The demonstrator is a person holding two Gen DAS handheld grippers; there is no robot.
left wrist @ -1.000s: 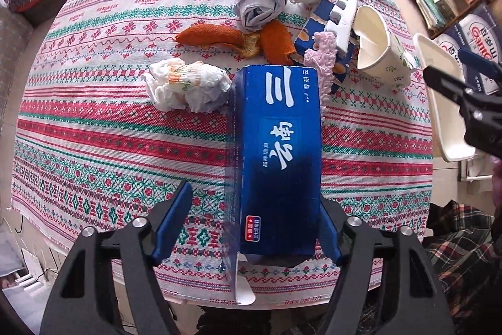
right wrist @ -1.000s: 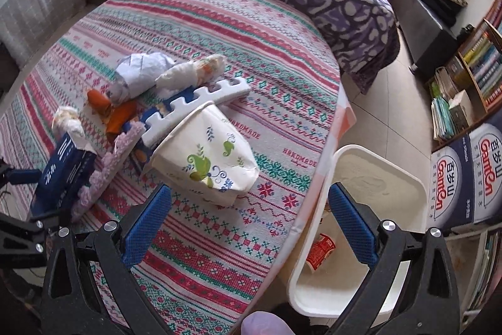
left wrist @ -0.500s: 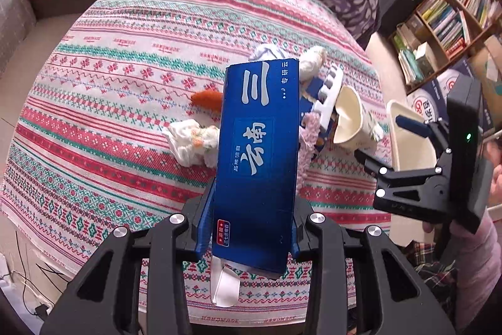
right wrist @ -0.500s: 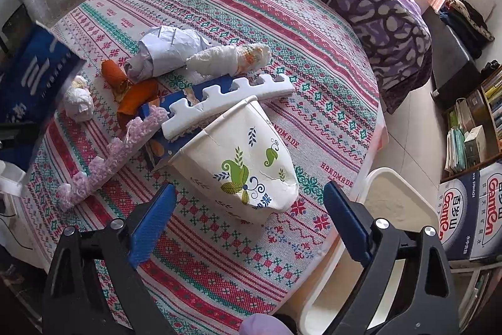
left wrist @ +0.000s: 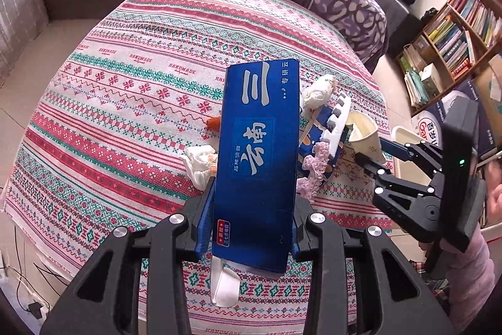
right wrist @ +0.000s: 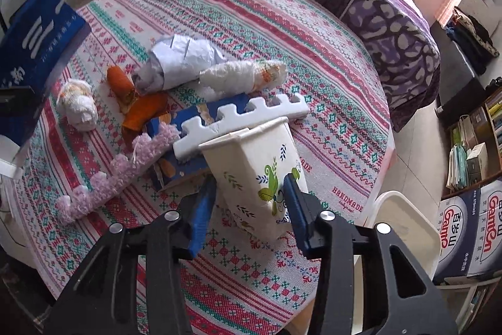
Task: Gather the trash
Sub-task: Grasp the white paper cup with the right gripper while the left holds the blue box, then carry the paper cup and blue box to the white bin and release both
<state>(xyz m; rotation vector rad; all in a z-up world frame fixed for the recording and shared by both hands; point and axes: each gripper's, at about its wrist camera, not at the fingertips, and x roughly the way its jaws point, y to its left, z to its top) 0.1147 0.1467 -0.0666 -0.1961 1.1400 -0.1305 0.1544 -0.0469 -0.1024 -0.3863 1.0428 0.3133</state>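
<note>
My left gripper [left wrist: 251, 218] is shut on a long blue carton [left wrist: 259, 153] and holds it lifted above the table; the carton also shows at the left of the right wrist view [right wrist: 34, 52]. My right gripper [right wrist: 251, 203] has closed around a crushed white paper cup [right wrist: 260, 168] with green leaf print that lies on the striped tablecloth [right wrist: 251, 21]; the pads touch its sides. The right gripper also shows in the left wrist view [left wrist: 392, 165], at the cup [left wrist: 364, 134].
On the cloth lie a white foam comb strip [right wrist: 241, 118], a pink fuzzy strip [right wrist: 119, 168], orange peel [right wrist: 141, 109], crumpled paper [right wrist: 182, 62], tissue wads [right wrist: 78, 102] and a torn blue box [right wrist: 188, 146]. A white bin [right wrist: 404, 228] stands at the right of the table. A bookshelf [left wrist: 455, 36] stands beyond it.
My left gripper closed on the blue carton and lifted it off the table. My right gripper moved in over the paper cup and narrowed onto it.
</note>
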